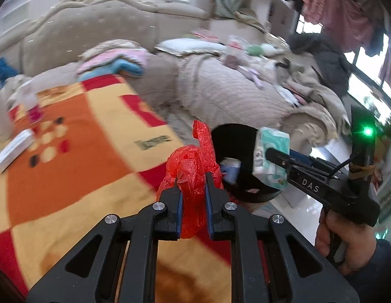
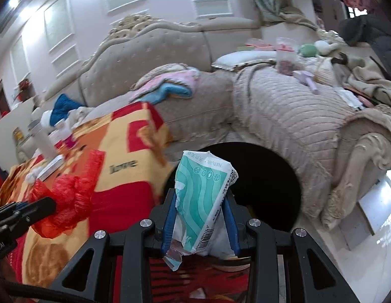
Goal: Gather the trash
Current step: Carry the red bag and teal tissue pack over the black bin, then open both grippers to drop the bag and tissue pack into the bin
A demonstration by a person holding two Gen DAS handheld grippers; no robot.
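My left gripper (image 1: 193, 184) is shut on a crumpled red plastic bag (image 1: 193, 169) and holds it above the edge of the blanket-covered table (image 1: 76, 166), next to a black round bin (image 1: 236, 149). The bag also shows in the right wrist view (image 2: 66, 194). My right gripper (image 2: 200, 197) is shut on a teal and white tissue wrapper (image 2: 203, 192) and holds it at the bin's (image 2: 266, 176) near rim. In the left wrist view the wrapper (image 1: 271, 159) sits over the bin's right rim. Some paper scraps (image 1: 230, 169) lie inside the bin.
A white bottle (image 2: 44, 139), a small pink bottle (image 1: 31, 103) and a white booklet (image 1: 13, 149) stand on the far left of the table. A beige sofa (image 2: 284, 116) with clothes and pillows curves behind the bin. White floor (image 2: 372, 217) lies at the right.
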